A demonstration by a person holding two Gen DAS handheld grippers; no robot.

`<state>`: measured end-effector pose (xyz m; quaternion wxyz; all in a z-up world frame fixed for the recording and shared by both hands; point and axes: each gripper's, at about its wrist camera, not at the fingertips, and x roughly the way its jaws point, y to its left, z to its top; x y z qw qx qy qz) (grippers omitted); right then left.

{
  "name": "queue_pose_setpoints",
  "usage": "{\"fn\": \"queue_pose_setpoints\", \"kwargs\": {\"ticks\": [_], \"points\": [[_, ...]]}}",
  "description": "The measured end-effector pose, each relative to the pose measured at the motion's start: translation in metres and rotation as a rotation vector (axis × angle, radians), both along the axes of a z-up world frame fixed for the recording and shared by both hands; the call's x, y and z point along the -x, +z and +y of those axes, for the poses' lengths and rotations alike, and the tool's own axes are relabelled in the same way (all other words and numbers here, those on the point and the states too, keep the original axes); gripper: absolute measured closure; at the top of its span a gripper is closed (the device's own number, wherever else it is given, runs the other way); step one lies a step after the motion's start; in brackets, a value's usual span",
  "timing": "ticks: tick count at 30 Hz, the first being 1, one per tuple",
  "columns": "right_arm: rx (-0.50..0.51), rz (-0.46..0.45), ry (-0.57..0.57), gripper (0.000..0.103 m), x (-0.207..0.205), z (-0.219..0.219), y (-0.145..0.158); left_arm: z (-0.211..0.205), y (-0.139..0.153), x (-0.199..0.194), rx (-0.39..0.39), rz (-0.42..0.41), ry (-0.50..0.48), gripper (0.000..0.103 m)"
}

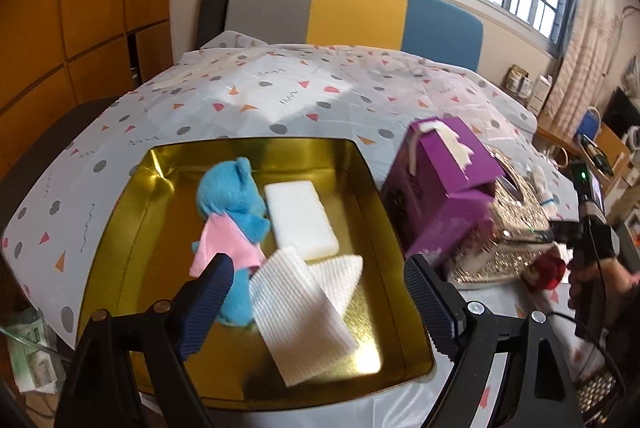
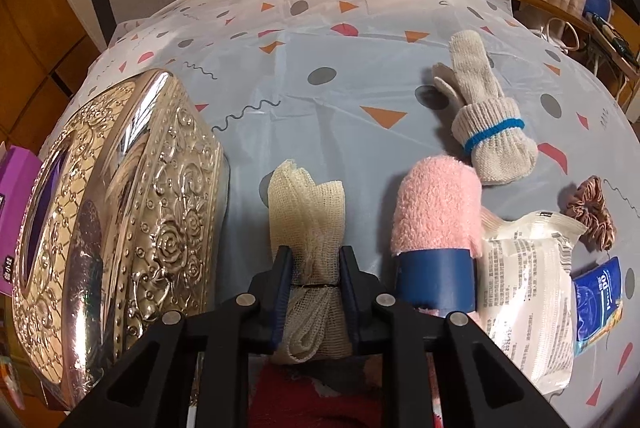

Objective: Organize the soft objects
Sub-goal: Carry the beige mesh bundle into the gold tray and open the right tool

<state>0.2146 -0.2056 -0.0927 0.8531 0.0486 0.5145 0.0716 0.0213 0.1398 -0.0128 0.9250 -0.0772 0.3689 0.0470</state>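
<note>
Clearly the right gripper (image 2: 315,298) is clamped on a cream mesh gauze bundle (image 2: 306,248) lying on the patterned tablecloth (image 2: 340,116), between the embossed silver tin lid (image 2: 120,220) and a pink fluffy roll with a blue band (image 2: 438,228). The bundle looks light, limp and compressible, so the tied waist where the fingers (image 2: 283,292) pinch seems the firmest hold. The left gripper (image 1: 316,304) hangs spread wide over the gold tin tray (image 1: 132,252), which holds a blue plush toy (image 1: 234,204), a white sponge block (image 1: 300,220) and a white ribbed cloth (image 1: 304,304).
</note>
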Motion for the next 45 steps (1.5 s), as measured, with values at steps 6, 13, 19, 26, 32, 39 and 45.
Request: {"fn": "queue_pose_setpoints", "kwargs": {"ticks": [6,13,19,26,32,39,45], "points": [[-0.026,-0.037,-0.040,0.086,-0.001,-0.009,0.017,-0.012,-0.005,0.007,0.006,0.013,-0.049,0.015],[-0.047,-0.097,-0.060,0.087,0.005,-0.015,0.039,-0.017,-0.004,0.008,0.009,0.014,-0.070,0.015],[-0.084,-0.192,-0.055,0.087,0.019,-0.016,0.078,-0.018,-0.009,0.006,0.017,0.030,-0.074,0.015],[-0.134,-0.311,0.049,0.087,0.037,0.019,0.132,-0.013,-0.011,0.008,0.018,0.037,-0.066,0.015],[-0.237,-0.391,0.221,0.087,0.057,0.080,0.175,0.011,-0.013,0.014,0.033,0.037,-0.010,0.015],[-0.274,-0.357,0.511,0.087,0.101,0.186,0.178,0.064,-0.013,0.027,0.050,0.022,0.136,0.015],[-0.240,-0.201,0.671,0.087,0.126,0.248,0.124,0.107,-0.009,0.037,0.074,-0.003,0.262,0.015]]}}
